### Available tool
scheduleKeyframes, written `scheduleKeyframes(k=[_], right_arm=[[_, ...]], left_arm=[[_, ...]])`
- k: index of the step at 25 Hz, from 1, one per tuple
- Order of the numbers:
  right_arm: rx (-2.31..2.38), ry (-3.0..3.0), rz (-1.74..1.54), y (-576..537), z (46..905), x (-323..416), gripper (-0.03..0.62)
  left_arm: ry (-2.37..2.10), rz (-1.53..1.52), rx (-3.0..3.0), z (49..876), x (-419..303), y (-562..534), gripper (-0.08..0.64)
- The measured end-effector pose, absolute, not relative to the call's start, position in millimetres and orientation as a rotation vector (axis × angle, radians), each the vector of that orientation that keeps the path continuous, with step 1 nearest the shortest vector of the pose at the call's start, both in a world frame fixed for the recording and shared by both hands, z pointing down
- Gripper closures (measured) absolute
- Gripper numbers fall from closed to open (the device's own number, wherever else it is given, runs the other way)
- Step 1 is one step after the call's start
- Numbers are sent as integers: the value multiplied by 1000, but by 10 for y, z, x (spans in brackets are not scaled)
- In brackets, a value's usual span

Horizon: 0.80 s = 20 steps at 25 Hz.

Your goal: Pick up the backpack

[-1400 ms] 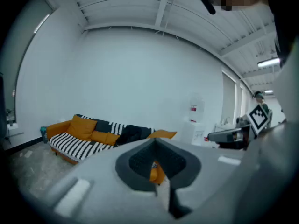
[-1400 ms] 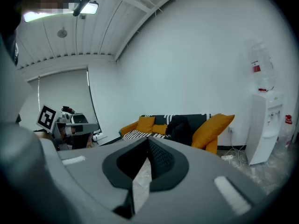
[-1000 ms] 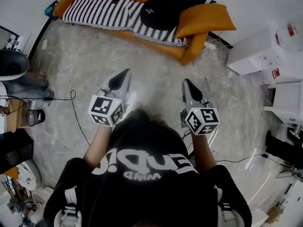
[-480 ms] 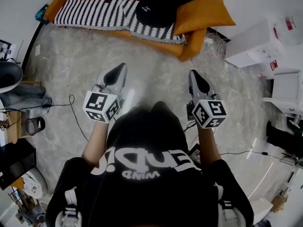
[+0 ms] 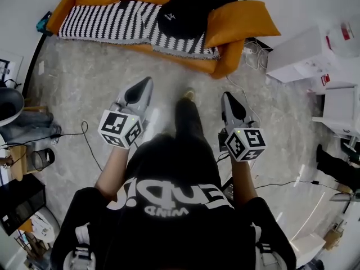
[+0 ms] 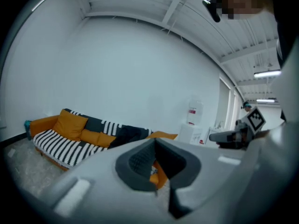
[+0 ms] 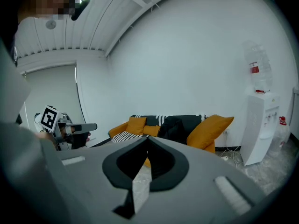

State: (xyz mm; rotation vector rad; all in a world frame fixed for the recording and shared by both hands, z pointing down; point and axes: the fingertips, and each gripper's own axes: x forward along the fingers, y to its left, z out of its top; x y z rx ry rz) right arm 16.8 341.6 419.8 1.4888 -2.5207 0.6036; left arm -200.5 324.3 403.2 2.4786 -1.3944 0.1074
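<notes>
The black backpack point(image 5: 188, 9) lies on an orange sofa point(image 5: 225, 66), on its black-and-white striped blanket, at the top of the head view. Both grippers are held out over the marble floor, well short of the sofa and pointing at it. My left gripper point(image 5: 147, 83) is shut with nothing in it. My right gripper point(image 5: 226, 97) also has its tips together and holds nothing. In the left gripper view the backpack point(image 6: 128, 134) shows far off, just above my left gripper point(image 6: 154, 143). In the right gripper view the backpack point(image 7: 173, 127) sits beside an orange cushion point(image 7: 212, 127), beyond my right gripper point(image 7: 147, 140).
The person's leg and foot point(image 5: 188, 103) reach forward between the grippers. White cabinets point(image 5: 304, 58) and a water dispenser point(image 7: 261, 120) stand to the right of the sofa, with cables point(image 5: 256, 55) beside them. A black cable point(image 5: 84, 131) and dark equipment point(image 5: 11, 91) lie at the left.
The sofa and backpack have drawn closer and lower in the head view as the person walks toward them. A leg has swung forward between the grippers. Both stay shut.
</notes>
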Motion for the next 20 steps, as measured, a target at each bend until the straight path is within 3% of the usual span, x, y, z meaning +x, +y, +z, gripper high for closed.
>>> scheduleKeyframes(k=[20], right_arm=[[1387, -2589, 642, 738, 4074, 385, 591]], left_arm=[[-1435, 97, 2421, 3874, -1701, 630, 557]])
